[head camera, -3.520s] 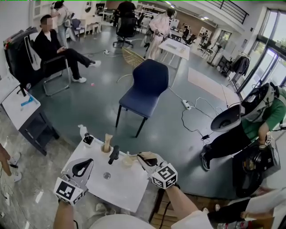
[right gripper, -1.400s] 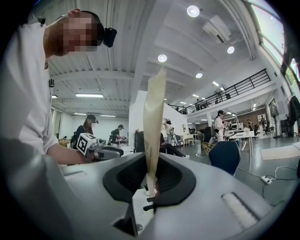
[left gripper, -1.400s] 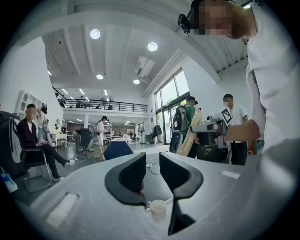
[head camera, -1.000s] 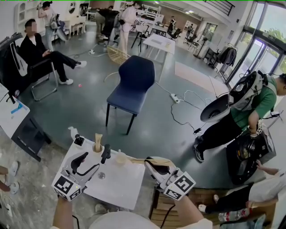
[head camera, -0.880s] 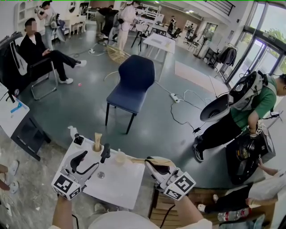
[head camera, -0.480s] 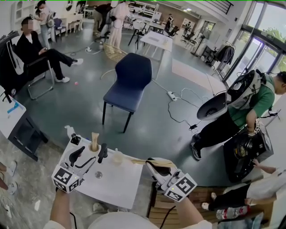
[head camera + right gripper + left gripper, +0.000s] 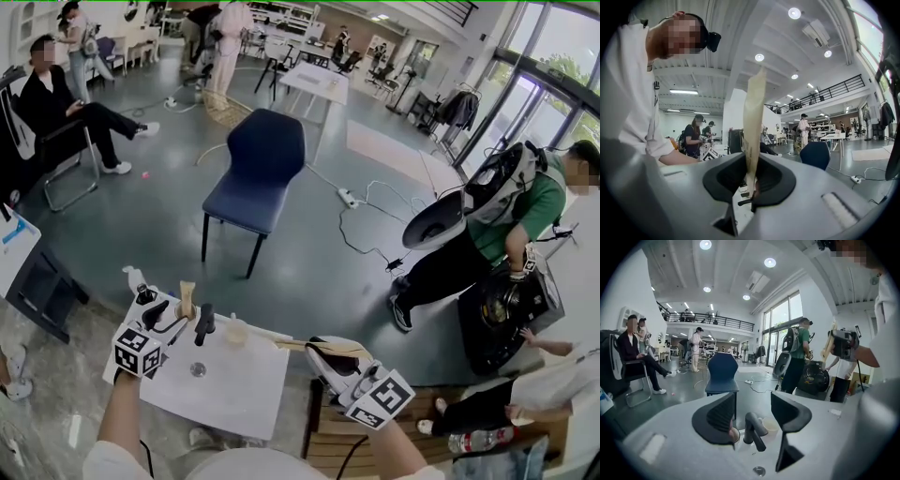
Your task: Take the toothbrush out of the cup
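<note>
While the right tool (image 7: 751, 183) clamps the toothbrush (image 7: 754, 112), the cup (image 7: 771, 425) stands apart.

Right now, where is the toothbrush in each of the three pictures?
Head view: toothbrush low centre, a pale stick held by the right gripper.
Left gripper view: probably the small pale stick at right, beside the right gripper; too small to be sure.
Right gripper view: centre, standing up between the shut jaws.
Shared landmark: the blue chair, in all three.
</note>
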The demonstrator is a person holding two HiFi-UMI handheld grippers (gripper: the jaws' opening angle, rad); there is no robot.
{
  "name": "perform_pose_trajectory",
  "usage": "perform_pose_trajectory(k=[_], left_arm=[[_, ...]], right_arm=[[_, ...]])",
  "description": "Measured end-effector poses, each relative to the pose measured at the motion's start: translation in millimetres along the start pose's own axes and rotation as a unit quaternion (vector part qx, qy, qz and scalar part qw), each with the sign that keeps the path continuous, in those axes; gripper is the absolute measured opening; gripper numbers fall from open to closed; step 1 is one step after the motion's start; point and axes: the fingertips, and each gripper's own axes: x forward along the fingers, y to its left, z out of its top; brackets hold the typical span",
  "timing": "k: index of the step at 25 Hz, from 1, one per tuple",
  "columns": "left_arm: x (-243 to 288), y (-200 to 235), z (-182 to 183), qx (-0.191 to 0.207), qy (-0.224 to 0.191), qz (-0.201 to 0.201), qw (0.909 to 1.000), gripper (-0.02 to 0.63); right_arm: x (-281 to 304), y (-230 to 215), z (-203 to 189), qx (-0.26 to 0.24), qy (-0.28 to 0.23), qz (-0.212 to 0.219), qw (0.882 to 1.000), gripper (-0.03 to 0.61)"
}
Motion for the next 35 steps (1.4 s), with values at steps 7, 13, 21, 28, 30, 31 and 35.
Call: perform_pose_trajectory(k=[7,13,21,28,30,31,35], left_arm=[[31,32,-37,-0.027,0.055,0.01,0.9981,0.252],[59,52,-70,-0.049,0.091,0.017,0.9945,0.25],[91,72,-105,-0.063,0.13,0.035,0.9889,0.241],[111,88,-128,-0.071,0.16,0.045,0.9835,0.239],[116,91,-133,-0.072,0.165,0.045,0.9826,0.239],[118,93,-134,-0.072,0.166,0.046,0.9823,0.236],[127,98,-142,-0.071,0.174,0.05,0.981,0.221]], right_arm=[[-8,-1,9,0.002,0.004,-0.02,1.0,0.043],[-12,-6,9,0.005,0.011,-0.04,0.999,0.043],[-20,-14,10,0.002,0.019,-0.07,0.997,0.043],[-27,-19,10,0.0,0.024,-0.091,0.996,0.043],[-29,-20,10,-0.001,0.026,-0.095,0.995,0.043],[-30,-21,9,0.0,0.027,-0.097,0.995,0.043],[-33,-24,7,0.001,0.032,-0.105,0.994,0.043]])
